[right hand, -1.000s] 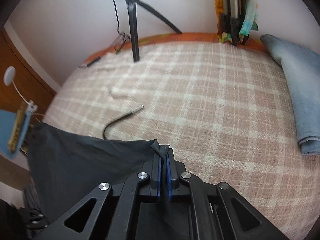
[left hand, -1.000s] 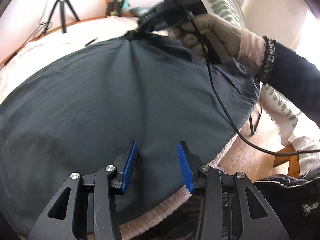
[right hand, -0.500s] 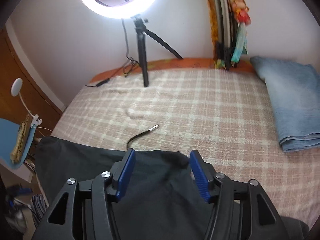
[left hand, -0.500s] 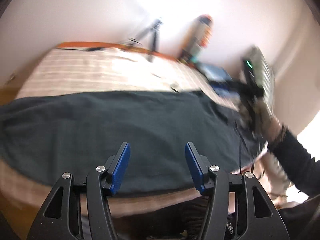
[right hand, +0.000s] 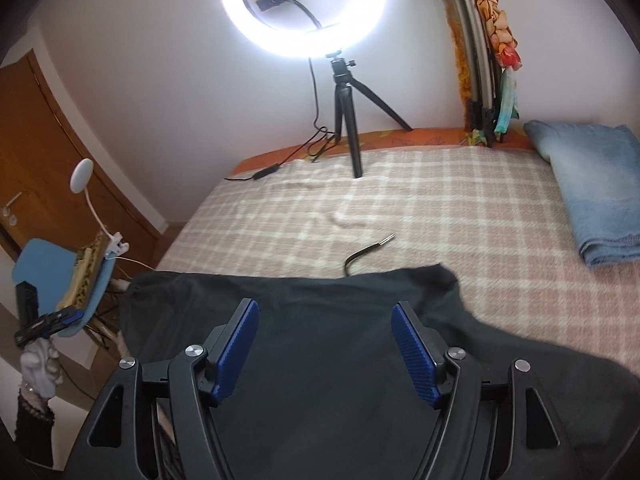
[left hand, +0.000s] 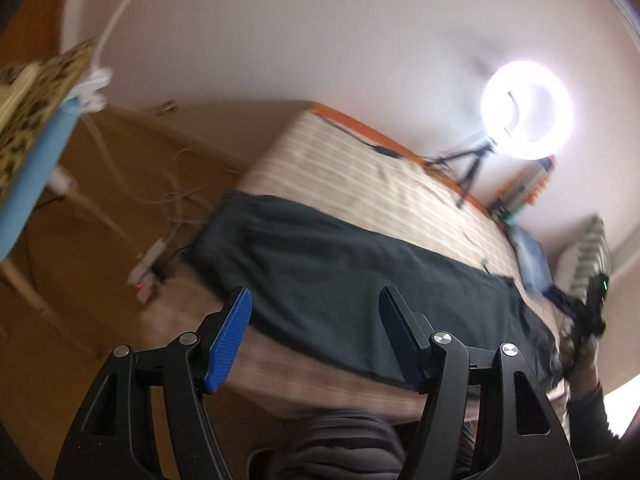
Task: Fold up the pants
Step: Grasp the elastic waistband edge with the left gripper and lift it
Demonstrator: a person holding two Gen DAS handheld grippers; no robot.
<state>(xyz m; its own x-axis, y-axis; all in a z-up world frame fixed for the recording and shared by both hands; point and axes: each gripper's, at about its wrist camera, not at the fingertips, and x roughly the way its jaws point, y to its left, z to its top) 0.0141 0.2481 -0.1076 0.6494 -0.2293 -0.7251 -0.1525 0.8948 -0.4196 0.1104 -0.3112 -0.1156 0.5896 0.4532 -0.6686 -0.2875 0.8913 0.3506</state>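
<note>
with one fold apparently laid and both tools let go, the left gripper [left hand: 314,340] and right gripper [right hand: 324,350] had just been opening, wide and empty above the dark pants [right hand: 340,320] along the near edge of the checked bed [right hand: 440,200], a fresh grasp seemingly next, ring light [right hand: 304,4] at the far edge.

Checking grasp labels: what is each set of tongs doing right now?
Left tongs: open, just been opening, nothing between them.
Right tongs: open, just been opening, above the dark pants, not gripping.

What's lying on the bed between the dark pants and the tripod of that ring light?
In the right wrist view, a short black cable lies on the checked blanket between the dark pants and the tripod.
</note>
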